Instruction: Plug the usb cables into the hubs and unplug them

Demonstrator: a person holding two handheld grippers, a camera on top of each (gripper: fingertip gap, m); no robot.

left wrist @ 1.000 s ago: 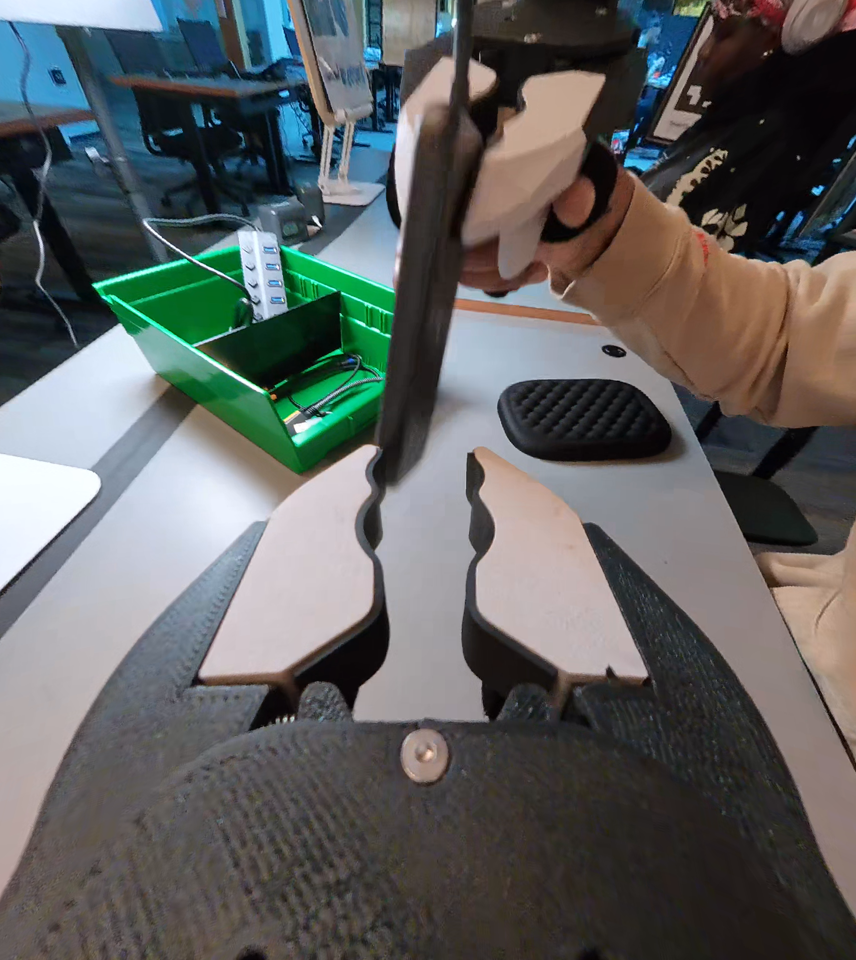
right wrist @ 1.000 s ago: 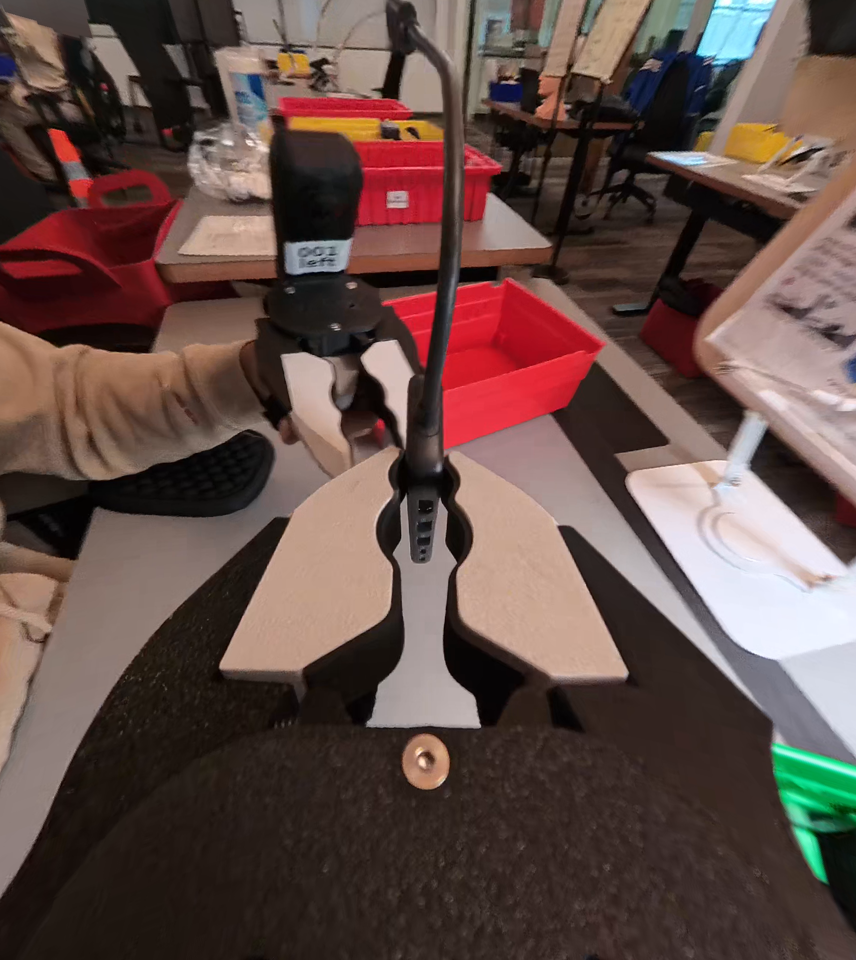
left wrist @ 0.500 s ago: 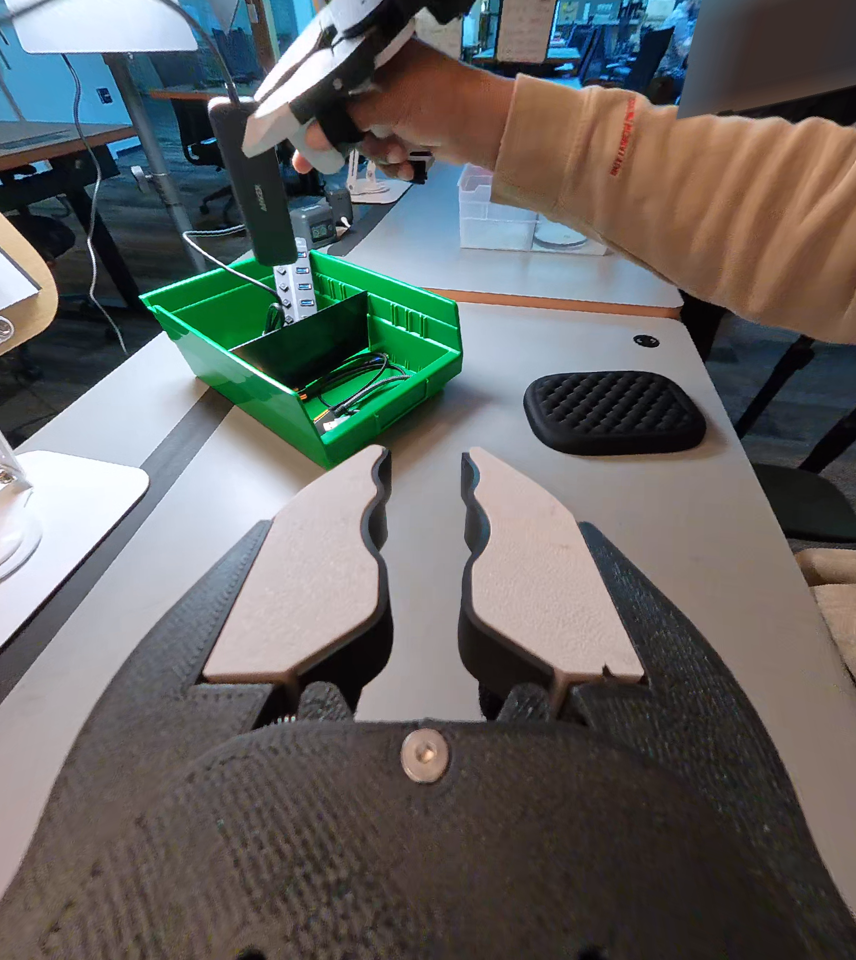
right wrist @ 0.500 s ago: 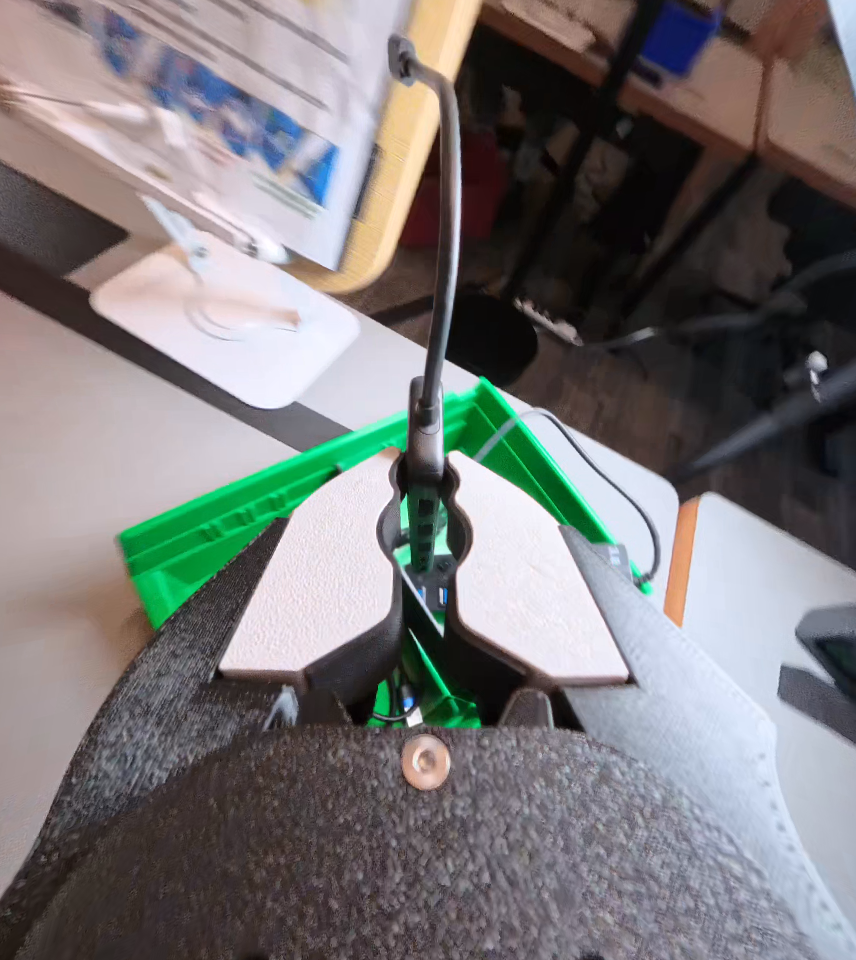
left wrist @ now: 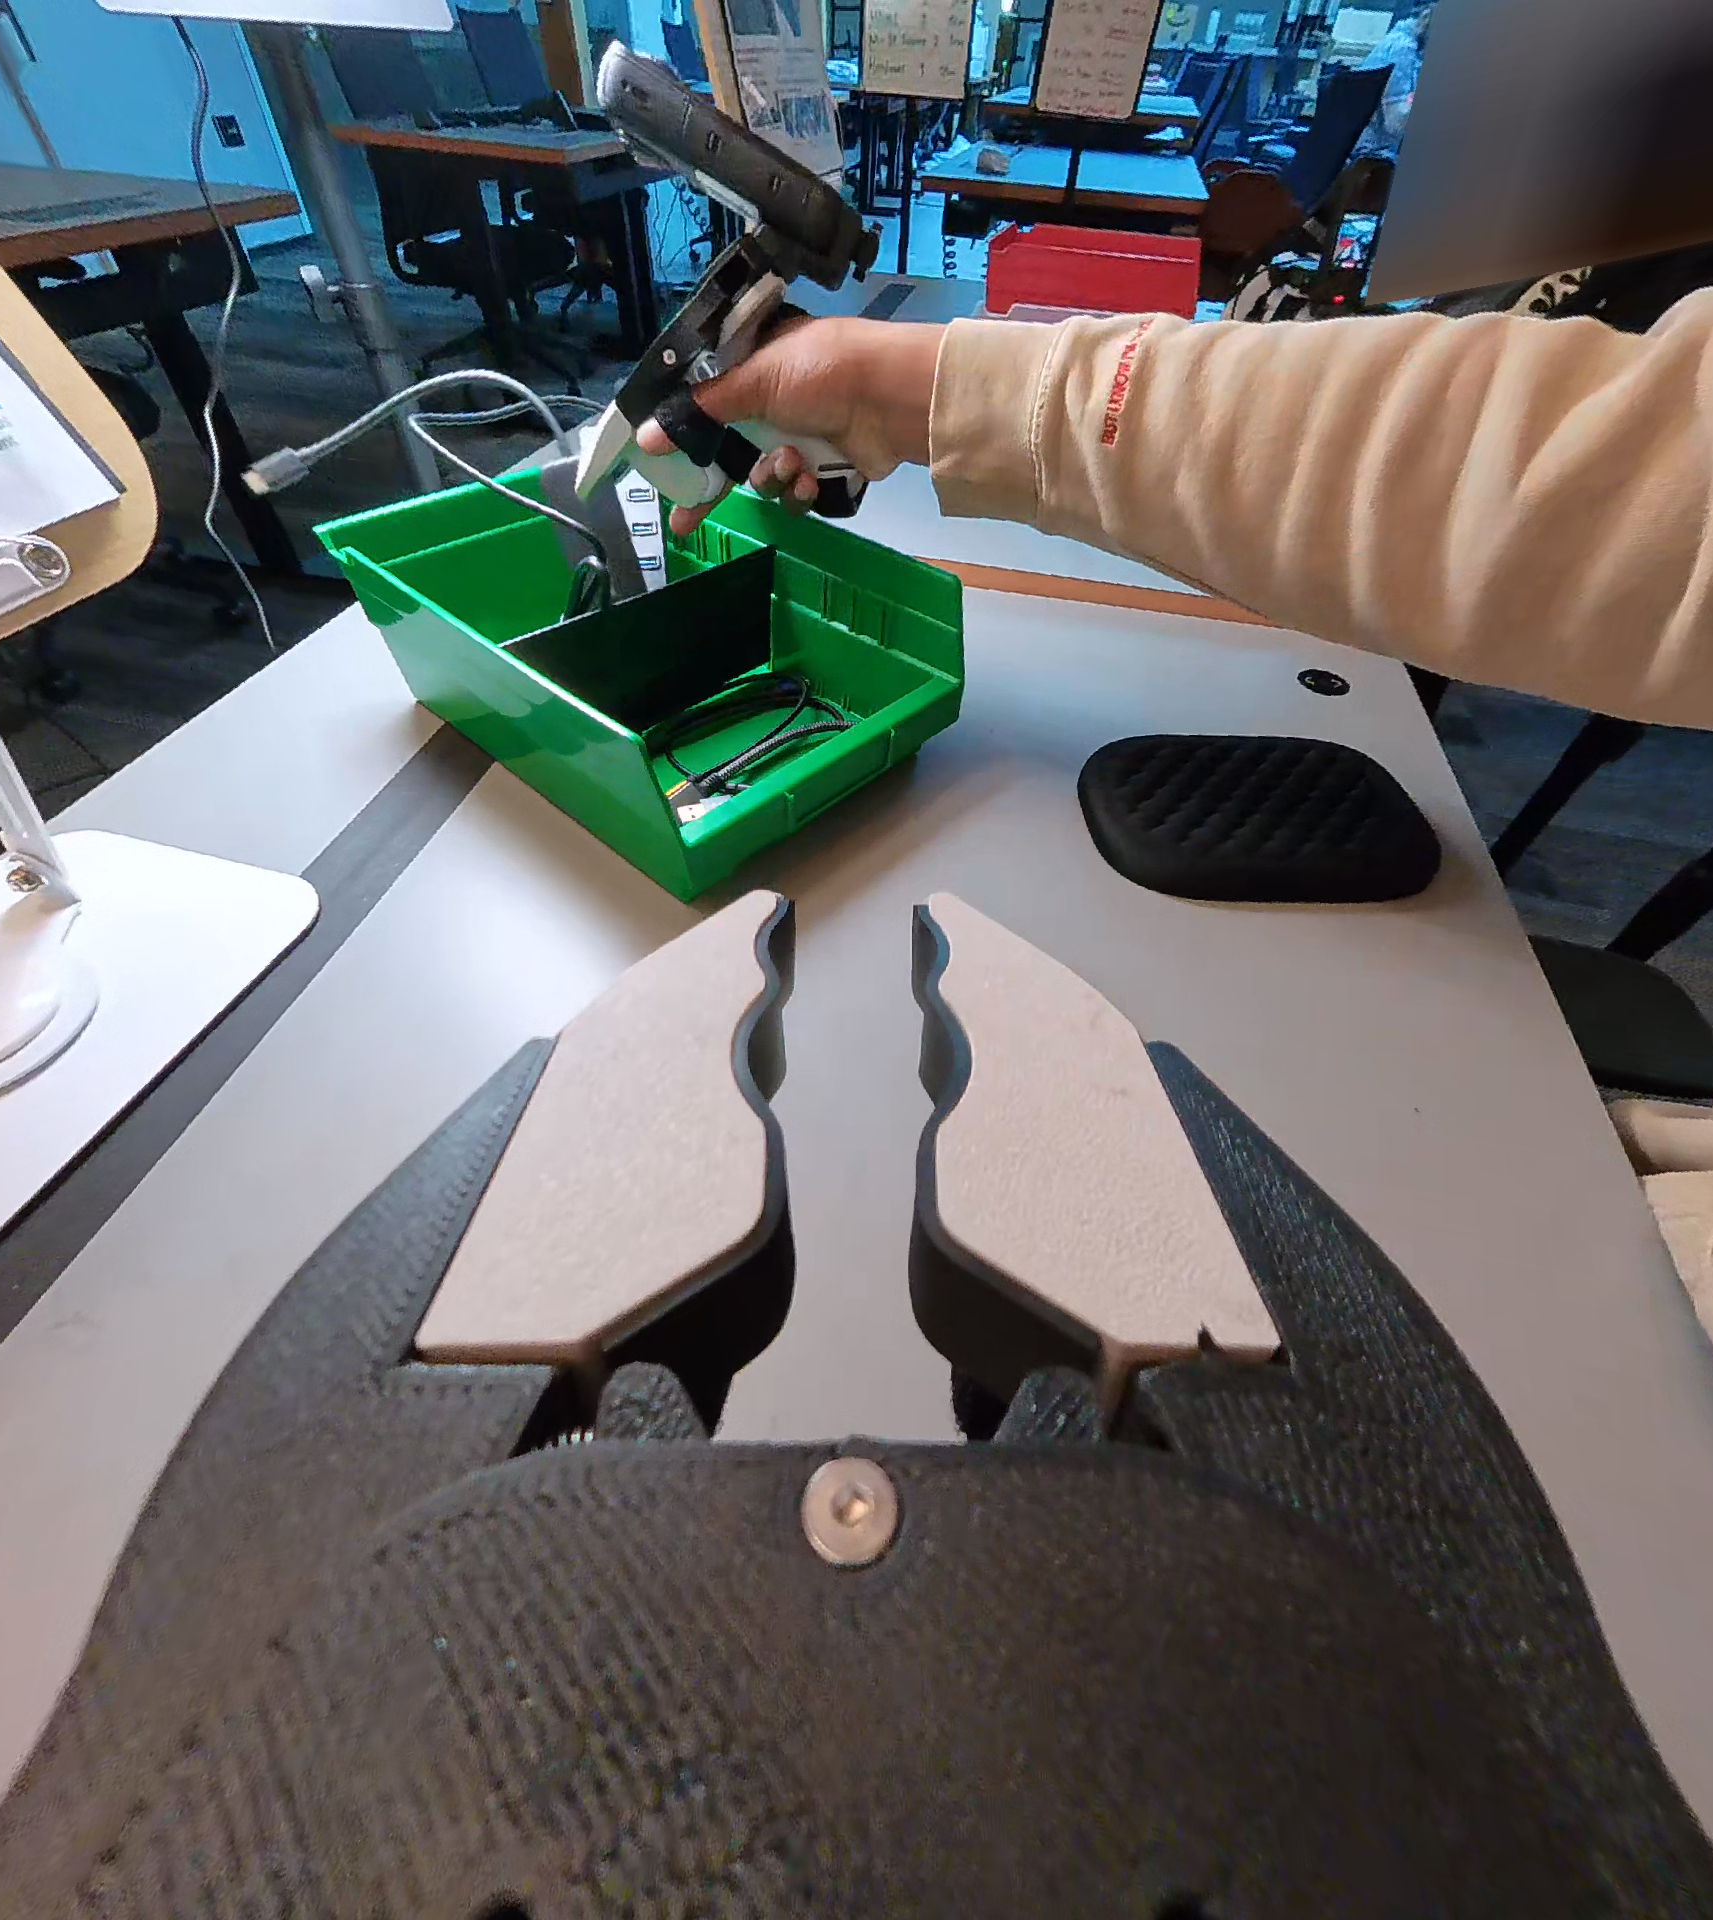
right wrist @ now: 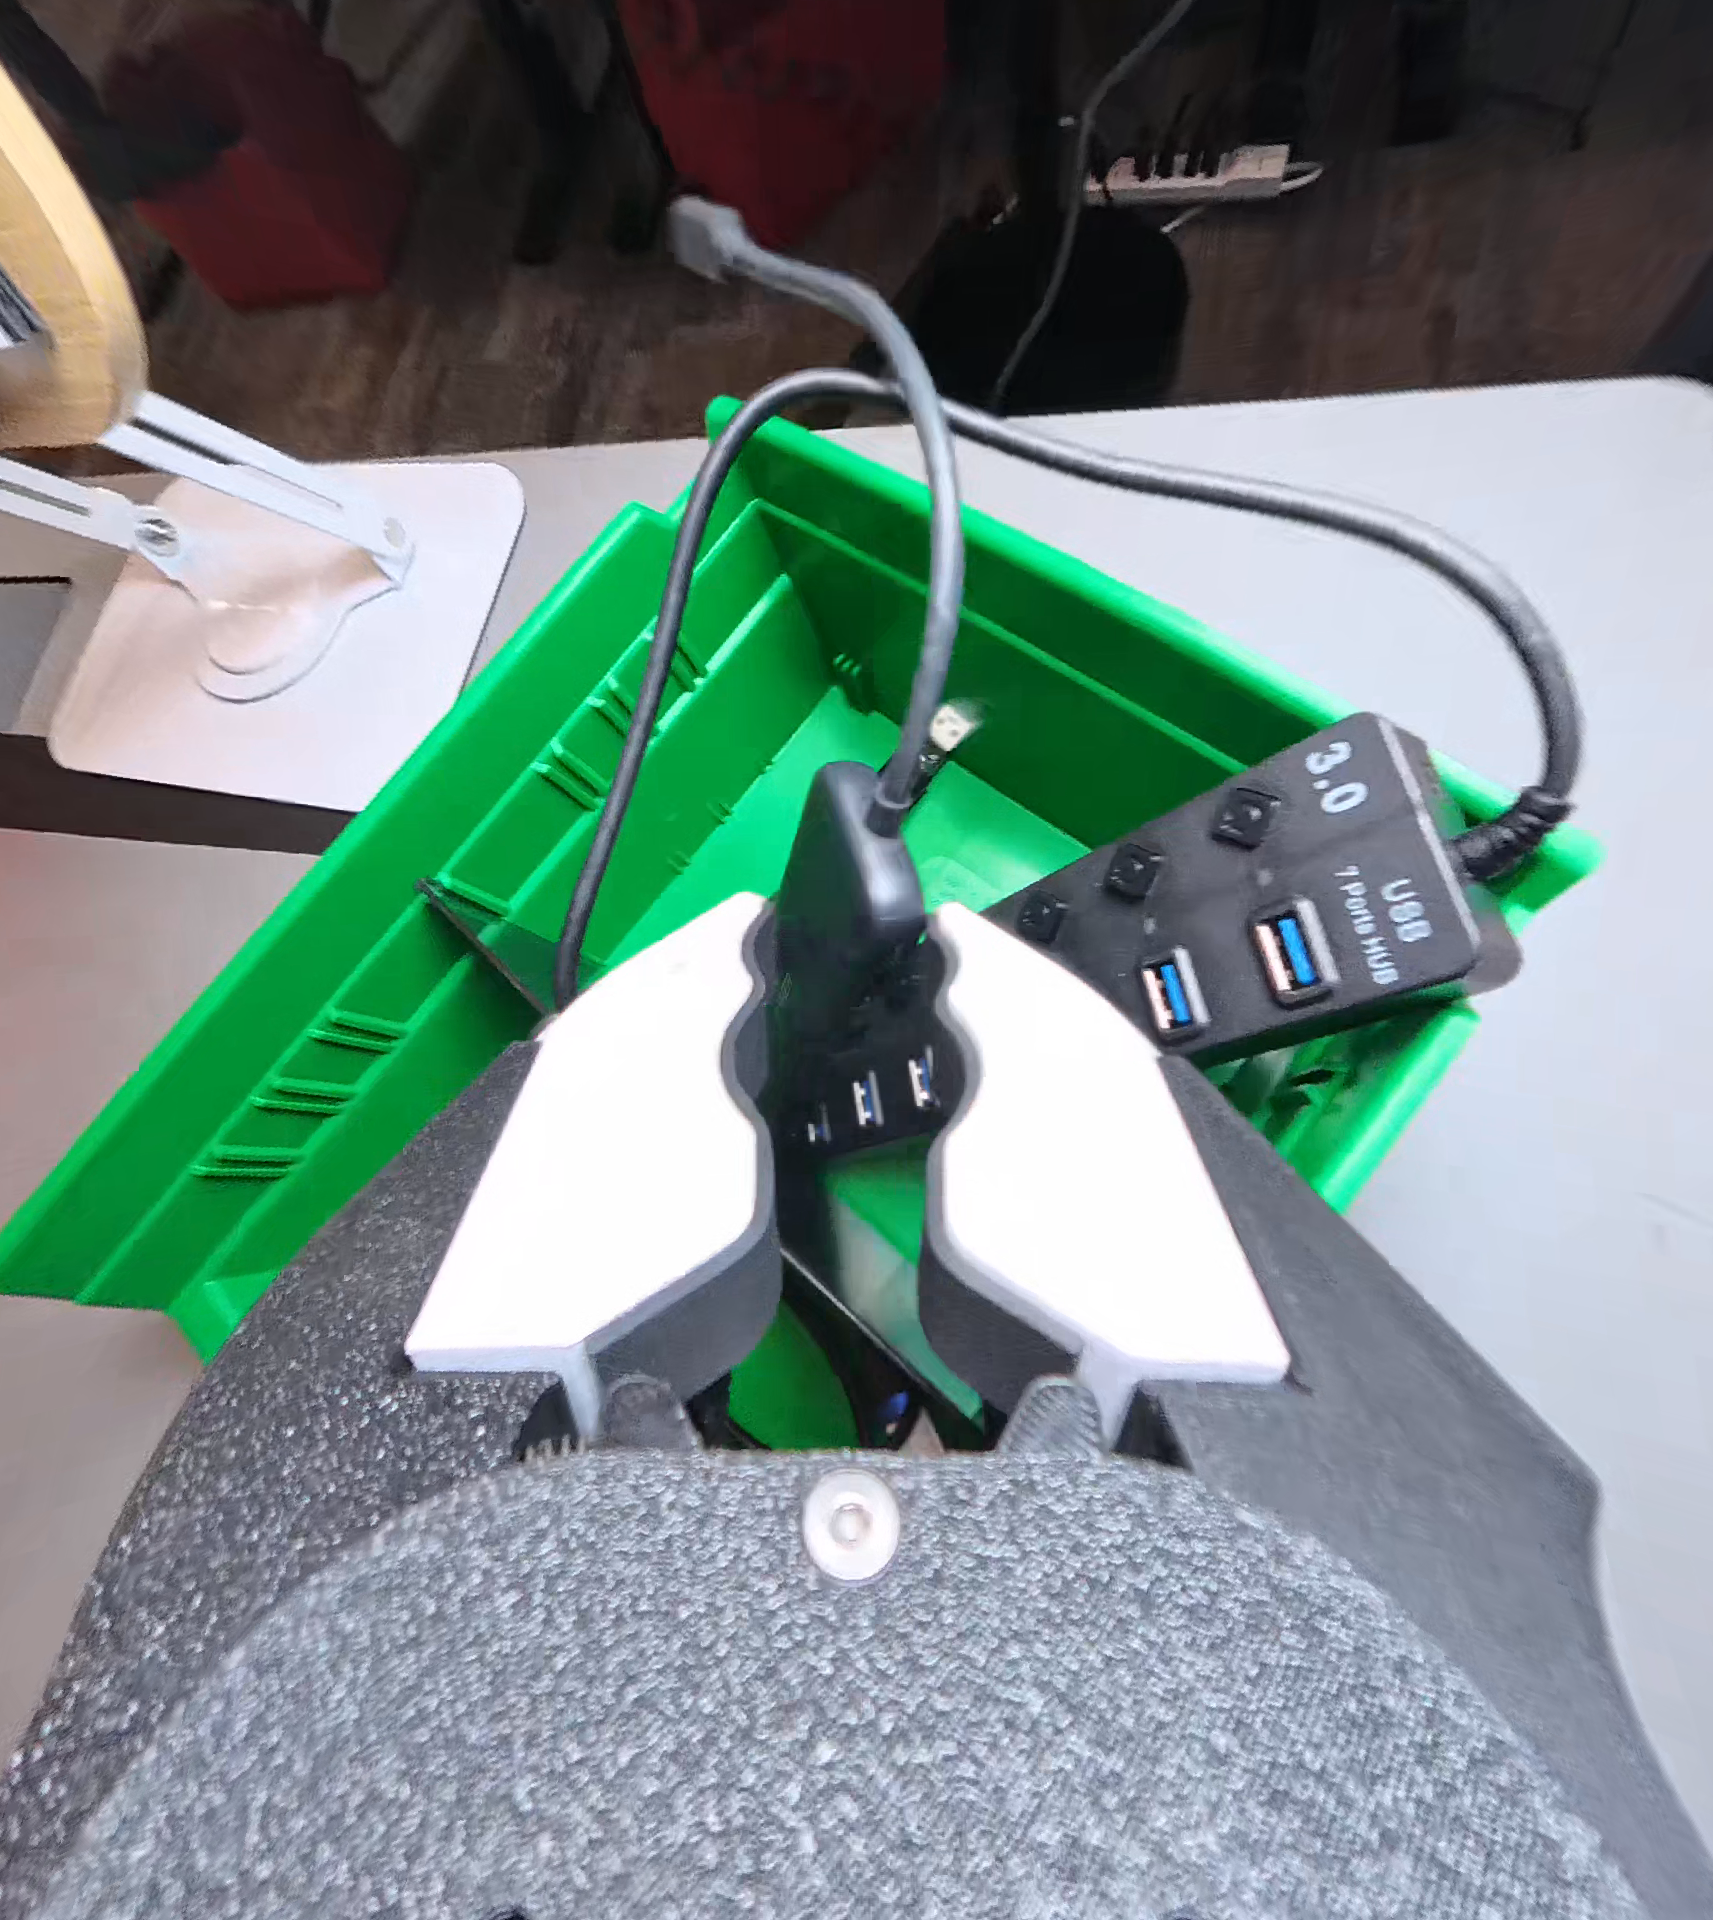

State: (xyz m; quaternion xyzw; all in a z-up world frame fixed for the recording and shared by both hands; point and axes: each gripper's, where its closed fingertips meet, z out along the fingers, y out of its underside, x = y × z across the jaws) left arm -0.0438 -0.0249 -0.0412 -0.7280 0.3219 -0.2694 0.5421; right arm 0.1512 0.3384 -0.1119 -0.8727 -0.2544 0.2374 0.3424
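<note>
Two hubs (right wrist: 847, 914) (right wrist: 1278, 914) over one green bin (right wrist: 478, 862); right tongs (right wrist: 850, 925) grip one.

The gripper (right wrist: 850, 940) is closed on a slim black hub (right wrist: 847, 883), held over a green bin (right wrist: 478, 883) on the counter (right wrist: 1610, 1195). The hub's cable (right wrist: 935, 540) arcs upward. A wider black hub (right wrist: 1278, 904) leans on the bin's right rim.

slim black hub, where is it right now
In the right wrist view the slim black hub sits between the right tongs, over the green bin, just left of the wide black hub.
</note>
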